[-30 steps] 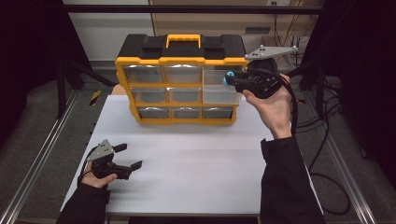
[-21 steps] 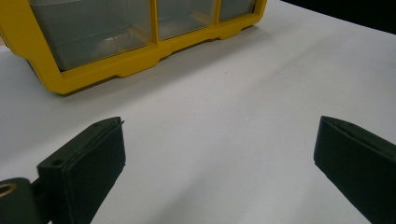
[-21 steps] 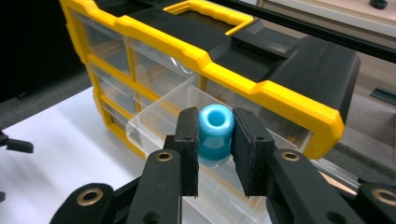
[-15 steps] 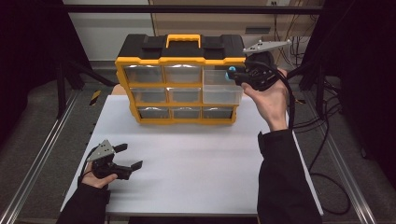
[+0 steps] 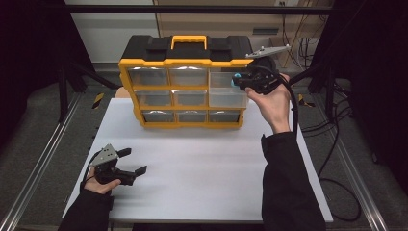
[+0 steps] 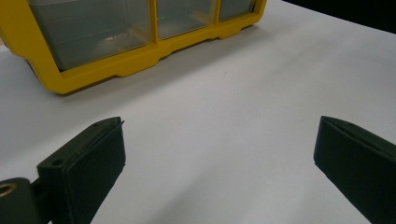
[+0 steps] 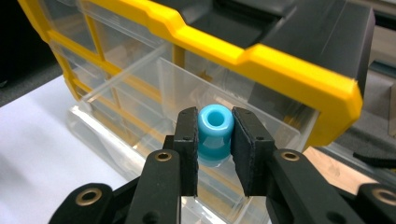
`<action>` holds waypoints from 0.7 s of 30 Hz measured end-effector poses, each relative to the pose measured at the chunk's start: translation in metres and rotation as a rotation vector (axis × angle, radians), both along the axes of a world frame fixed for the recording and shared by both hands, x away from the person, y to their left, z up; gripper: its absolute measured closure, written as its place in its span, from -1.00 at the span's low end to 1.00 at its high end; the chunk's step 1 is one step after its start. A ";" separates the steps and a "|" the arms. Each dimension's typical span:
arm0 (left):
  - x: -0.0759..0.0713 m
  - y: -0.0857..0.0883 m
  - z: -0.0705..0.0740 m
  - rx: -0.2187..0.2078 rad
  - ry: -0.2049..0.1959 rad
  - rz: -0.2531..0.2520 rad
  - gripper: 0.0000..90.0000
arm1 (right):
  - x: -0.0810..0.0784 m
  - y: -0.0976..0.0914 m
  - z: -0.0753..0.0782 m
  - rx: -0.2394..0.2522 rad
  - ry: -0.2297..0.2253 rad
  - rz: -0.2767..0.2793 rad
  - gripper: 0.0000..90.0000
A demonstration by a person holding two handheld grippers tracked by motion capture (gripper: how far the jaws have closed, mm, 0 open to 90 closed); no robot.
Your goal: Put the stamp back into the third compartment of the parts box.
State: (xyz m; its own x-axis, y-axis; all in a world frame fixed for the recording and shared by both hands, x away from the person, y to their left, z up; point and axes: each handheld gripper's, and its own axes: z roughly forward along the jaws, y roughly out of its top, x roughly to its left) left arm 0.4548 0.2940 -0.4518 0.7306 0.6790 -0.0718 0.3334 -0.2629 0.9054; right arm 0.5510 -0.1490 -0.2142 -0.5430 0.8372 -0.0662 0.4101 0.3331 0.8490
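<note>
The right gripper view shows the right tool (image 7: 215, 140) pinching a blue bead (image 7: 215, 133) over an open drawer (image 7: 140, 93).

Bright, even light on my white table (image 5: 202, 159), dark surroundings all round. Soft shadow under the yellow organizer (image 6: 140, 65). My near jaws blur in both gripper views; glare streaks the clear drawer (image 7: 140, 88).

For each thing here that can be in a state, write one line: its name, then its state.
Blue bead: clamped between the right gripper's jaws.
Right gripper: shut on the bead.
Left gripper: open, holding nothing.
Top-right drawer: pulled out.
Organizer: upright on the table.
</note>
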 end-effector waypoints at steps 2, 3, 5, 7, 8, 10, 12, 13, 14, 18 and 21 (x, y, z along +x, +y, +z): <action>0.000 0.000 0.000 0.000 0.000 0.001 -0.96 | 0.002 -0.001 -0.003 0.004 0.009 -0.003 0.61; 0.000 0.000 0.000 0.001 0.001 0.000 -0.96 | 0.002 -0.001 -0.004 0.002 0.010 -0.004 0.60; 0.000 0.000 0.000 0.002 -0.001 -0.001 -0.96 | 0.002 -0.001 -0.004 0.006 0.008 -0.007 0.60; 0.000 0.000 0.000 0.000 0.000 -0.001 -0.96 | 0.001 -0.002 -0.003 0.026 -0.008 -0.002 0.48; 0.000 0.000 0.000 0.000 0.000 -0.001 -0.96 | 0.001 -0.002 -0.003 0.026 -0.008 -0.002 0.48; 0.000 0.000 0.000 -0.001 0.000 0.001 -0.96 | -0.006 -0.005 0.000 0.051 -0.049 0.002 0.33; 0.000 0.000 0.000 0.000 0.001 0.001 -0.96 | -0.013 -0.009 0.001 0.072 -0.084 0.001 0.22; 0.000 0.000 0.000 0.002 0.001 0.000 -0.96 | -0.016 -0.011 0.002 0.089 -0.099 0.005 0.13; 0.000 -0.001 0.000 0.003 0.001 -0.001 -0.96 | -0.020 -0.014 0.003 0.101 -0.114 0.009 0.05; 0.000 -0.001 -0.001 0.004 0.002 0.002 -0.96 | -0.037 -0.022 0.003 0.155 -0.175 0.024 -0.34; 0.000 -0.001 -0.001 0.004 0.002 0.002 -0.96 | -0.047 -0.027 0.000 0.209 -0.194 0.044 -0.60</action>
State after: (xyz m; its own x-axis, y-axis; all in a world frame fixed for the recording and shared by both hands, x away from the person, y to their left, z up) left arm 0.4549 0.2933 -0.4525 0.7291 0.6807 -0.0708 0.3358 -0.2658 0.9036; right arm 0.5035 -0.1765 -0.2145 -0.5730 0.8196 -0.0008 0.2223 0.1563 0.9624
